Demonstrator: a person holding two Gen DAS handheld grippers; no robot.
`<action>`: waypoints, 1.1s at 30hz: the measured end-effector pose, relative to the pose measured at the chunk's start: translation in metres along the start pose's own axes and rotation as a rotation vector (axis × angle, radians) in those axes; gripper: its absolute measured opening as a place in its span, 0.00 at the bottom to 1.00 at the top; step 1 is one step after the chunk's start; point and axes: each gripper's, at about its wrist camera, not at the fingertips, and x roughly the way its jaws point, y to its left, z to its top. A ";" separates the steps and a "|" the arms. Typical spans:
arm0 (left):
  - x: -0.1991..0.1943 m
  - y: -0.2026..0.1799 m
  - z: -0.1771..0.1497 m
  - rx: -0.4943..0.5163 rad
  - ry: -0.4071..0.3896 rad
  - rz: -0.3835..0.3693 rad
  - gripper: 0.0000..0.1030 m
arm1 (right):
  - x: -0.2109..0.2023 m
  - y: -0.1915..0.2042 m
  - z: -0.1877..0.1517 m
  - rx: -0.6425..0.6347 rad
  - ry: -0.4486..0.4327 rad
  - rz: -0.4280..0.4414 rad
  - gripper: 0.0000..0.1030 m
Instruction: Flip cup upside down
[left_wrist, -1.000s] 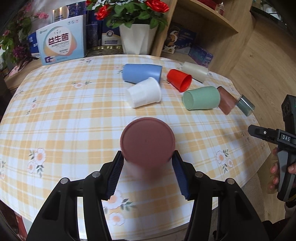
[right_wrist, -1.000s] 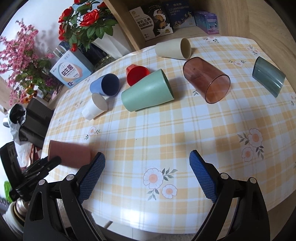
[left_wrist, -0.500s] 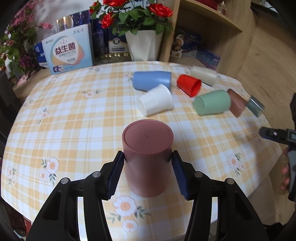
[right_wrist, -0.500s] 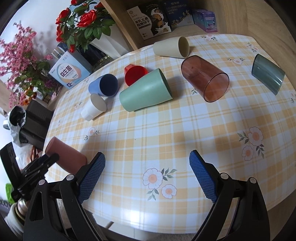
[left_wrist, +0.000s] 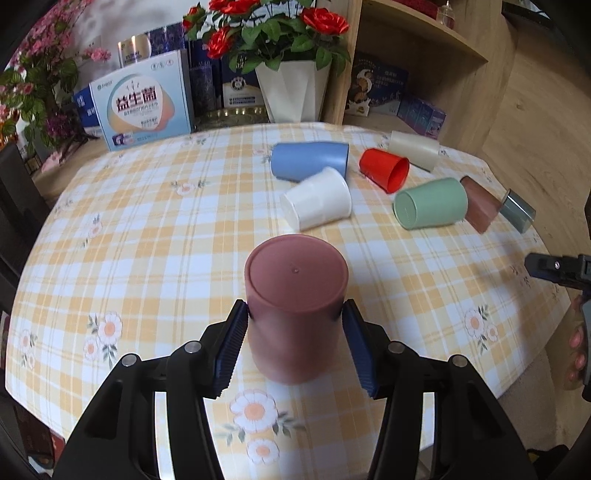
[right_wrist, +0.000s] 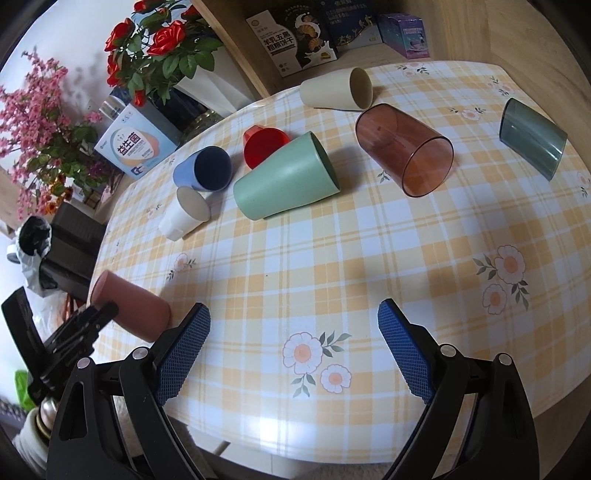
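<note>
My left gripper (left_wrist: 294, 341) is shut on a dusty-pink cup (left_wrist: 295, 295), bottom up, its mouth down at or just above the checked tablecloth (left_wrist: 147, 240). The same pink cup (right_wrist: 129, 308) shows at the left of the right wrist view, held by the left gripper (right_wrist: 88, 321). My right gripper (right_wrist: 291, 354) is open and empty over the table's near edge. Part of it shows at the right of the left wrist view.
Several cups lie on their sides farther back: blue (left_wrist: 310, 160), white (left_wrist: 317, 203), red (left_wrist: 386, 173), green (left_wrist: 430, 206), cream (left_wrist: 415, 149), clear brown (right_wrist: 404, 151), clear grey (right_wrist: 532, 142). A flower vase (left_wrist: 291, 92) and boxes (left_wrist: 142, 103) stand behind the table.
The left gripper has tilted the pink cup from bottom-facing-the-camera to upright with its bottom up, and lowered it toward the cloth. The right gripper has stayed put.
</note>
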 end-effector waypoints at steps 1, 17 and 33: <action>-0.001 0.001 -0.003 -0.007 0.009 -0.004 0.50 | 0.000 -0.001 0.000 0.003 -0.001 0.000 0.87; 0.000 0.006 -0.013 -0.078 0.088 -0.019 0.50 | -0.023 0.006 -0.004 -0.003 -0.033 -0.007 0.87; -0.055 -0.011 0.004 -0.042 -0.015 -0.002 0.94 | -0.077 0.032 -0.006 -0.049 -0.120 0.022 0.87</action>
